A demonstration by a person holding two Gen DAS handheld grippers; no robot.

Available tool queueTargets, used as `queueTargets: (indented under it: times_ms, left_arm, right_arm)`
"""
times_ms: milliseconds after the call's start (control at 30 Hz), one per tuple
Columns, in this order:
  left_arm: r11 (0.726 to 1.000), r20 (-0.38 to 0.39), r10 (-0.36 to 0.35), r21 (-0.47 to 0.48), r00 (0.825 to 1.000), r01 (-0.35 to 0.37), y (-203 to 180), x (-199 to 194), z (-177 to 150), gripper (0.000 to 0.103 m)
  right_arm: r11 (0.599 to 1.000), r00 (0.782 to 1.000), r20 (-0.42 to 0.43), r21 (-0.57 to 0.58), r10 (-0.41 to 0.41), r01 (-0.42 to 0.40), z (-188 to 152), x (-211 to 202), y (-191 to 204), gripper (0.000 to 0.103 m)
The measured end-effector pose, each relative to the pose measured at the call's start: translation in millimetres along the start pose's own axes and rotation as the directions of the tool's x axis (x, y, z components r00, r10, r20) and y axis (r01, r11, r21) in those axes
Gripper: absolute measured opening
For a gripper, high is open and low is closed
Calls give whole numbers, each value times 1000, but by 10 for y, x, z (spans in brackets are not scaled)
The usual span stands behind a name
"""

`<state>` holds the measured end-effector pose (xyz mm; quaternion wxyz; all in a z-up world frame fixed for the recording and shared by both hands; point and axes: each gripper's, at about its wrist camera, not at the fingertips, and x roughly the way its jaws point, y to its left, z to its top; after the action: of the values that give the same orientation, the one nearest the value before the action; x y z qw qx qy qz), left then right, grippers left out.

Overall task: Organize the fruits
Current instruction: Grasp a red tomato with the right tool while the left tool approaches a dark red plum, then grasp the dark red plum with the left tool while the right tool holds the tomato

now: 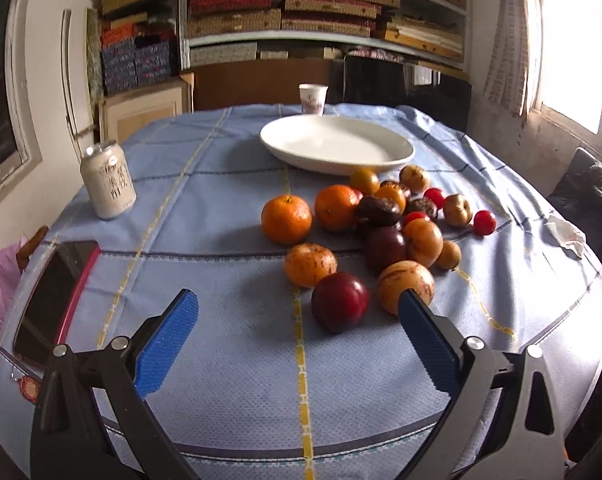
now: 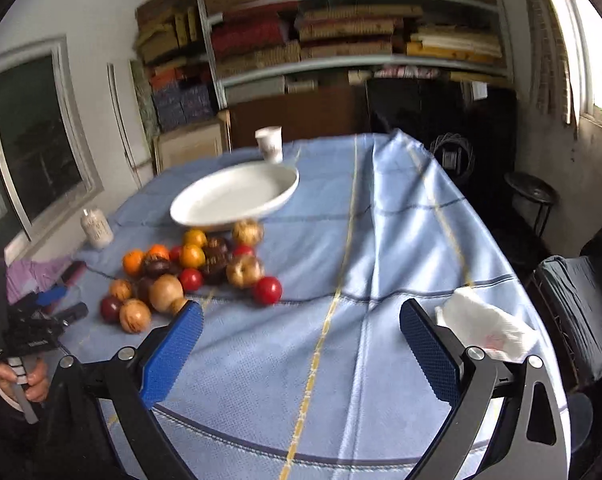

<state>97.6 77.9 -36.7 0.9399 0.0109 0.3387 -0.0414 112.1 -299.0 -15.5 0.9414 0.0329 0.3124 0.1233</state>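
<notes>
A heap of fruit (image 1: 381, 224) lies on the blue tablecloth: orange mandarins, dark plums, tan speckled fruits and small red tomatoes. Behind it stands an empty white oval plate (image 1: 337, 144). My left gripper (image 1: 299, 304) is open just short of the heap; a dark red plum (image 1: 339, 307) lies nearest, between the fingertips' lines. In the right wrist view my right gripper (image 2: 301, 316) is open over bare cloth, with the fruit (image 2: 189, 272) to its left and the plate (image 2: 237, 196) beyond. The left gripper (image 2: 49, 300) shows there at the far left, in a hand.
A white drinks can (image 1: 108, 184) stands at the left, a paper cup (image 1: 313, 98) behind the plate. A red-edged phone (image 1: 55, 296) lies near the left table edge. A crumpled tissue (image 2: 487, 328) sits by my right finger. Chairs and a stool stand right of the table.
</notes>
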Motion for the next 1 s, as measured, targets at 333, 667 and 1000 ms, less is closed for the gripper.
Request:
queueTargets:
  times_ms: [333,667,1000]
  left_arm:
    - [999,-45,-33,-40,998,31,82,98,-2,98]
    - [995,-99,-71,-75,993,64,158,204,16,98]
    - [997,-179,-61,-62,982,50,108,405,82,80]
  right_arm:
    - [975,974,-226,-221,-20,-31,93,1131,491,44]
    - [954,965,-237,-299,-109,35,98,1356,588,30]
    - [996,992,-110,-55,66,-72,89,994,425,29]
